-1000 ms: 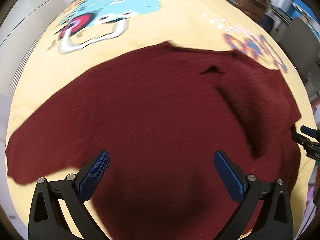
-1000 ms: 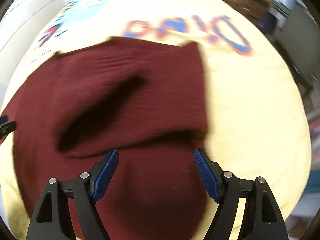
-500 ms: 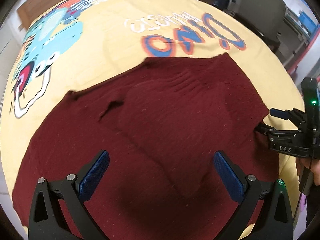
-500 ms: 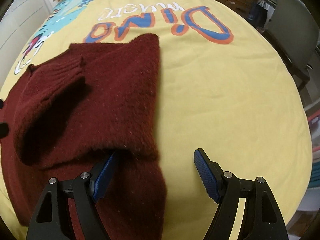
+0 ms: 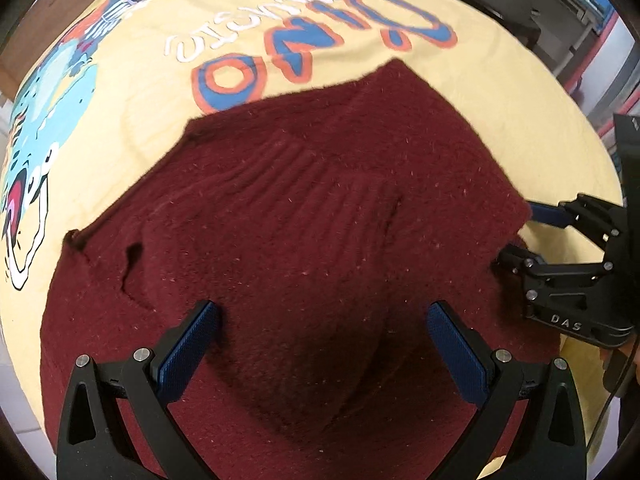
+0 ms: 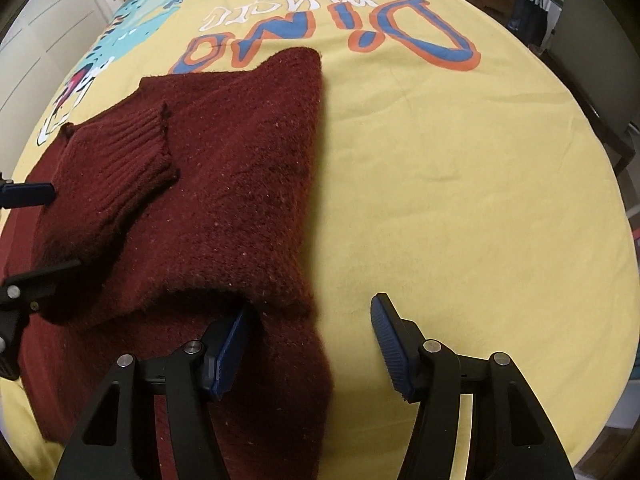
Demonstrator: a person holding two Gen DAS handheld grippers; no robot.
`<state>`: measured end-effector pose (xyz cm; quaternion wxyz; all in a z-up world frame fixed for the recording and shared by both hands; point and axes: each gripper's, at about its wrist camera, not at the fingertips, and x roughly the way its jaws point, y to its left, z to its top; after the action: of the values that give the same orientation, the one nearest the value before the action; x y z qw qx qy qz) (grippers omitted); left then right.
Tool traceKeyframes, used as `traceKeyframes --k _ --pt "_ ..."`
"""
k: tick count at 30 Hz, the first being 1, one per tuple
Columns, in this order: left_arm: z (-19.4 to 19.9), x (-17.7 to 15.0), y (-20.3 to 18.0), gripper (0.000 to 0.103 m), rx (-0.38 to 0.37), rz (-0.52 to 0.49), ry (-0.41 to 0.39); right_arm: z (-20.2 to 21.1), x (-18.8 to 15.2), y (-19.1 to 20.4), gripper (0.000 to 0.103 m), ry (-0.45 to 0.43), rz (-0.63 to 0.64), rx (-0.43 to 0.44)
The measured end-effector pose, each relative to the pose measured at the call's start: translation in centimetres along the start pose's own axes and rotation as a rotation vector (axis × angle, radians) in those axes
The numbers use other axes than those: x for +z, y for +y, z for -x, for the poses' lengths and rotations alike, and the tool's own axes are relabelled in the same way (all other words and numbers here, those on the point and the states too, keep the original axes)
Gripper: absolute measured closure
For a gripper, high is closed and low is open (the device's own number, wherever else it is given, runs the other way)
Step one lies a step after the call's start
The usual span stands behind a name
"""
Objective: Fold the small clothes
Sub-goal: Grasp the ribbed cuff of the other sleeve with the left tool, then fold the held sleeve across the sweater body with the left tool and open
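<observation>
Item: maroon sweater (image 6: 224, 208), lying on yellow dino-print sheet (image 6: 460, 200); right side and sleeve folded inward, left side unfolded. Left claw (image 5: 320, 344) released above sweater; right claw (image 6: 308, 340) released at its right edge.

Sweater (image 6: 224, 200) dark maroon; cloth (image 6: 460, 200) yellow, blue-orange lettering, turquoise dinosaur print.
</observation>
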<state>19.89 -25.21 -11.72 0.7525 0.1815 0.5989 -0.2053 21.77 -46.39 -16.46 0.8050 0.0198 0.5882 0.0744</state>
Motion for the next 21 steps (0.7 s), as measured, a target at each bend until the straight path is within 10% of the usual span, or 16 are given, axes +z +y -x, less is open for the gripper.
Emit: traceKeyframes --k 4,11,16,18,21 --pt "-1.7 -0.1 0.2 0.003 -0.003 0.011 0.046 -0.2 0.1 0.0 0.041 0.004 -0.004 0.001" --pt "-2.5 -0.7 2.6 0.087 -0.008 0.044 0.047 -0.4 0.2 0.1 0.041 0.005 -0.014 -0.003" --pt "0.2 -1.9 6.2 0.090 -0.019 0.134 -0.059 0.1 0.4 0.3 0.042 -0.014 -0.009 -0.011" --pt "1.6 -3.0 8.1 0.090 -0.018 0.198 -0.119 0.2 0.6 0.4 0.073 -0.014 -0.010 -0.030" --pt "2.8 -4.8 10.5 0.090 -0.009 0.288 -0.172 0.3 0.7 0.7 0.089 -0.007 -0.023 -0.022"
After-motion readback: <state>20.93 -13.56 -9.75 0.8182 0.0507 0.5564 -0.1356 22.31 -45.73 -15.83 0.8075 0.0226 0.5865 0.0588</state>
